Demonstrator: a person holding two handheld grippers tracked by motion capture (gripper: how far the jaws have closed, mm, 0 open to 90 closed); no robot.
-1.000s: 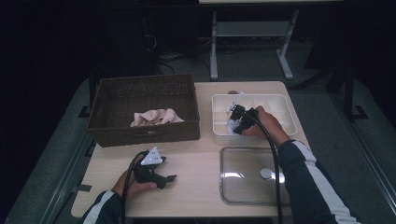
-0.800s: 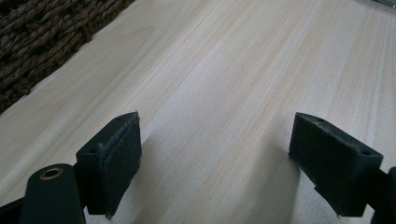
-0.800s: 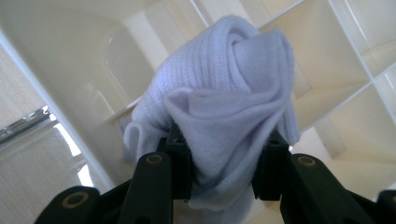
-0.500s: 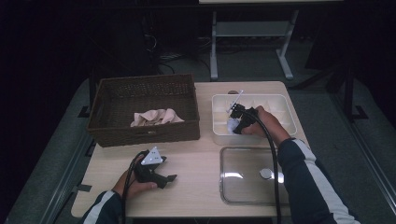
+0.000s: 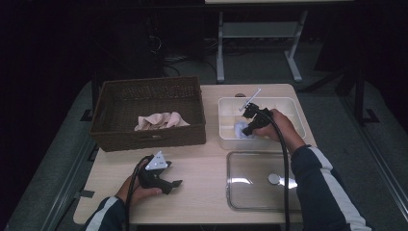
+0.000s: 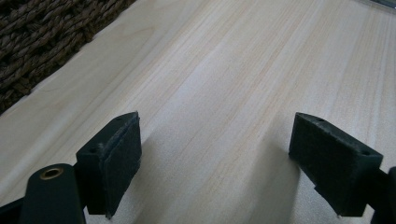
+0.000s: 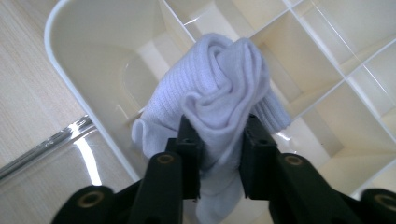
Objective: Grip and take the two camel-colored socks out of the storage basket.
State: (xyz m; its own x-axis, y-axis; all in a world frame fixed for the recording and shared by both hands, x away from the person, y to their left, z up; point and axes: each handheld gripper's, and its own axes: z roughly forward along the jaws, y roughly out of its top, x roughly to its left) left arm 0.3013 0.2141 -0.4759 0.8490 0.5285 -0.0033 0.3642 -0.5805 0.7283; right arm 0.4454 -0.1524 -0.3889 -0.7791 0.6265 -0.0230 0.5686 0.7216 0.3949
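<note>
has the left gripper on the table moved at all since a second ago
No. In the high view the left gripper rests at the same spot on the table, below the near right corner of the wicker basket, jaws open.

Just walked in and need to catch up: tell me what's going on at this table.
A person works with a gripper in each hand. The right gripper has just closed its jaws on a rolled white sock over the white divided box. The left gripper rests open on the wooden table, holding nothing. A wicker basket holds beige cloth; a clear lid lies nearby.
</note>
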